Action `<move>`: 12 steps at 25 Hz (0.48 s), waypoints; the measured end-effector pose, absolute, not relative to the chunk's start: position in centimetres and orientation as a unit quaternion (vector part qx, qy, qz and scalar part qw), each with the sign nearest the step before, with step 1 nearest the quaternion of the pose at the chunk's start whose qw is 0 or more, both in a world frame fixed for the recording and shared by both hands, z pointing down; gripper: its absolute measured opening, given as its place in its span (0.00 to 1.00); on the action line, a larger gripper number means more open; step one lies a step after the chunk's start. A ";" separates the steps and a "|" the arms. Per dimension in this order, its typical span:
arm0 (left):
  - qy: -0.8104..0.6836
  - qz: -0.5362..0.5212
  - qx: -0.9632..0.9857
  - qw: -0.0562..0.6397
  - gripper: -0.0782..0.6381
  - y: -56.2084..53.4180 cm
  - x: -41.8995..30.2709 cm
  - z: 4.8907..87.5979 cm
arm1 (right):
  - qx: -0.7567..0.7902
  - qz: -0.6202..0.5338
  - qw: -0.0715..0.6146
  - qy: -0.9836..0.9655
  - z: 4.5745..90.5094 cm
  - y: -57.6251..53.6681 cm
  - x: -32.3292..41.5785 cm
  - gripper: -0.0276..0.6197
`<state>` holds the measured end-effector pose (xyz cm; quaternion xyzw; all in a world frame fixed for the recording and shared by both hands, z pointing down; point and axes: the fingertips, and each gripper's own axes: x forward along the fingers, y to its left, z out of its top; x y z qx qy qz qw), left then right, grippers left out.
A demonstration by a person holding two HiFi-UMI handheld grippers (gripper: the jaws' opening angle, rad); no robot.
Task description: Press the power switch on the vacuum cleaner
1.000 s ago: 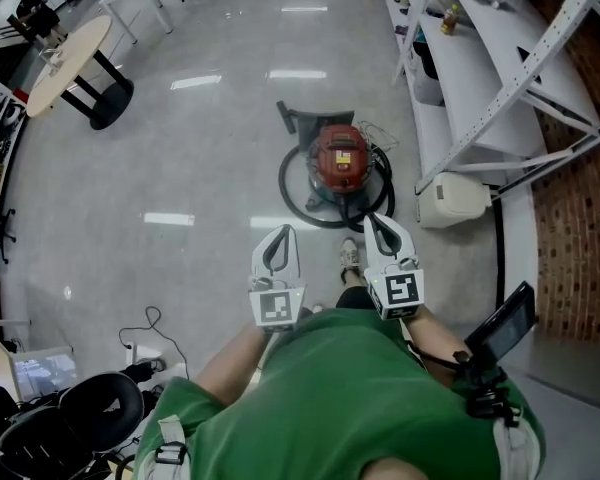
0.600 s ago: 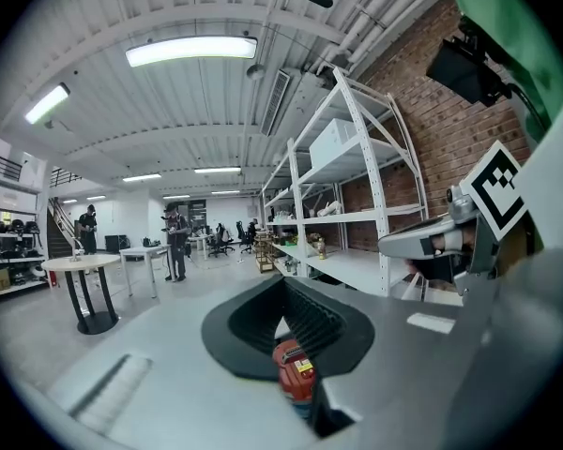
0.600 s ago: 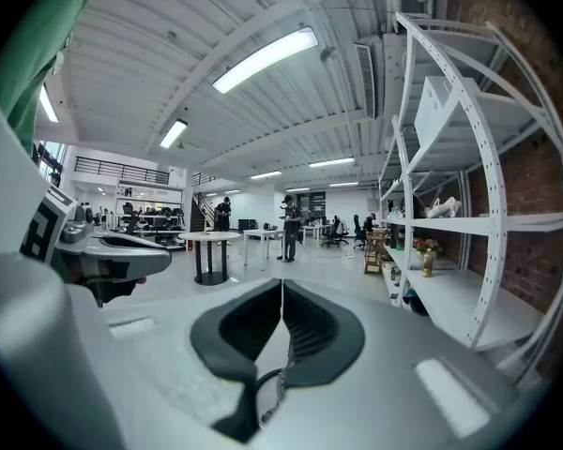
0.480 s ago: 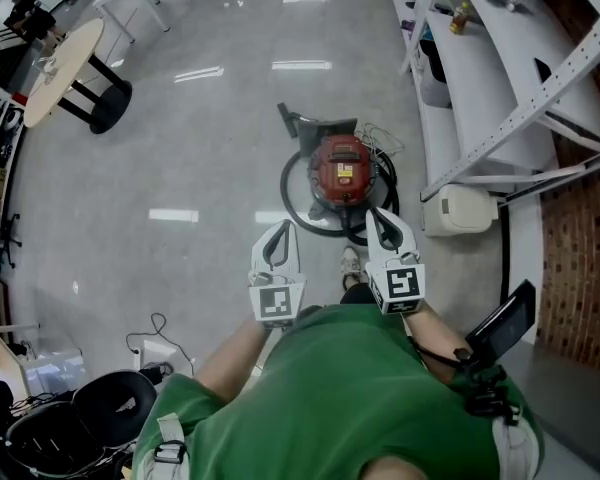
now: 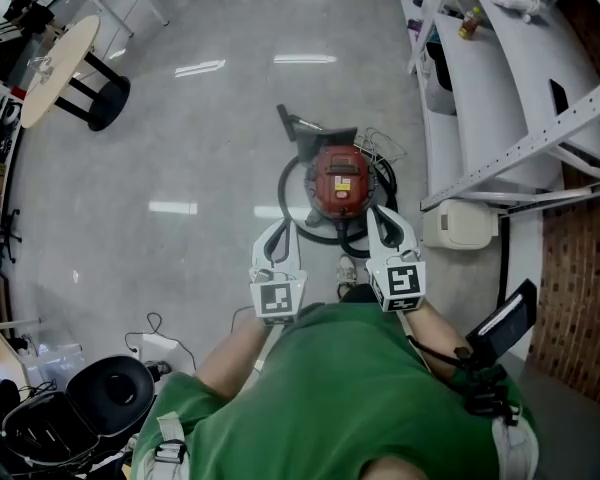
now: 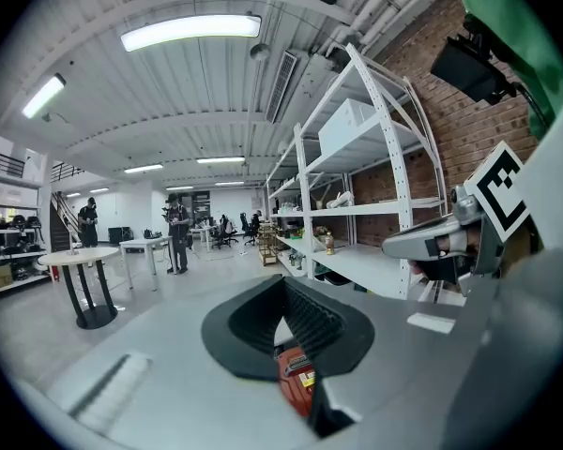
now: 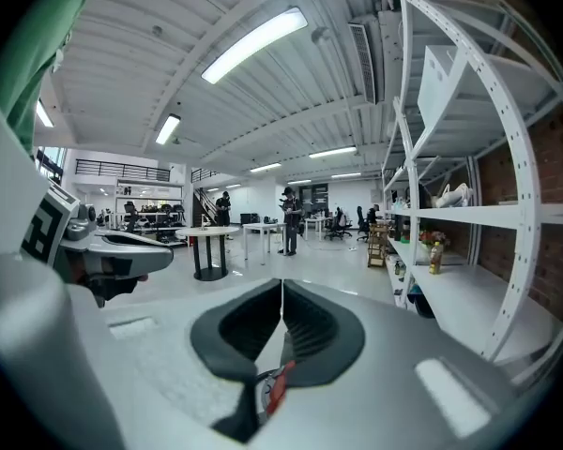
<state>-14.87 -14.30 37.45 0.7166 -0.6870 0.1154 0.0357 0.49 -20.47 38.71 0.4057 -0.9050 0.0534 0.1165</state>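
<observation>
Head view: vacuum cleaner (image 5: pixel 339 180) on floor (image 5: pixel 180 128)

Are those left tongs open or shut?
Shut. The left tongs meet at their tips, with nothing between them.

Floor (image 5: pixel 180 118): pale grey and glossy, with strips of reflected ceiling light.
Round table (image 5: pixel 55 53): 10 o'clock in the head view; light top on a black pedestal.
Shelving (image 5: pixel 480 78): 2 o'clock; white metal racks with perforated uprights.
Brick wall (image 5: pixel 580 268): 3 o'clock, behind the shelving; red-brown.
Office chair (image 5: pixel 105 398): 8 o'clock; black.
Ceiling (image 6: pixel 169 92): white and ribbed, with a long tube lamp (image 6: pixel 190 32) lit.
Desk (image 6: pixel 155 244): white, far down the hall.
</observation>
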 end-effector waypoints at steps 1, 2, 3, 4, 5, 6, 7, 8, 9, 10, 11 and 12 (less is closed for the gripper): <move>-0.687 0.116 0.716 0.038 0.12 -14.9 -14.8 37.5 | 0.404 0.054 0.118 -0.905 38.8 -21.1 0.5 0.05; -0.688 0.117 0.715 0.040 0.12 -15.5 -14.8 37.6 | 0.403 0.056 0.119 -0.906 39.0 -21.7 0.5 0.05; -0.688 0.116 0.715 0.042 0.12 -16.1 -14.7 37.8 | 0.401 0.057 0.121 -0.906 39.2 -22.3 0.5 0.05; -0.688 0.114 0.715 0.043 0.12 -16.7 -14.6 37.9 | 0.399 0.059 0.123 -0.907 39.4 -22.9 0.5 0.05; -0.689 0.113 0.715 0.045 0.12 -17.3 -14.6 38.1 | 0.397 0.060 0.124 -0.907 39.7 -23.4 0.5 0.05; -0.689 0.114 0.714 0.048 0.12 -17.8 -14.5 38.3 | 0.394 0.062 0.126 -0.908 39.9 -23.9 0.4 0.05; -0.689 0.117 0.713 0.051 0.12 -18.2 -14.6 38.6 | 0.392 0.063 0.129 -0.909 40.2 -24.4 0.4 0.05; -0.690 0.122 0.712 0.054 0.12 -18.6 -14.7 38.9 | 0.390 0.065 0.131 -0.909 40.5 -24.8 0.2 0.05; -0.690 0.126 0.710 0.055 0.12 -18.8 -14.8 39.2 | 0.388 0.067 0.133 -0.909 40.7 -25.2 0.1 0.05; -0.690 0.127 0.710 0.057 0.12 -19.1 -15.0 39.6 | 0.387 0.069 0.135 -0.910 40.9 -25.5 -0.1 0.05; -0.691 0.126 0.709 0.059 0.12 -19.4 -15.0 39.8 | 0.385 0.071 0.138 -0.910 41.1 -25.8 -0.2 0.05; -0.692 0.126 0.708 0.063 0.12 -19.7 -15.1 40.0 | 0.383 0.073 0.140 -0.910 41.3 -26.1 -0.3 0.05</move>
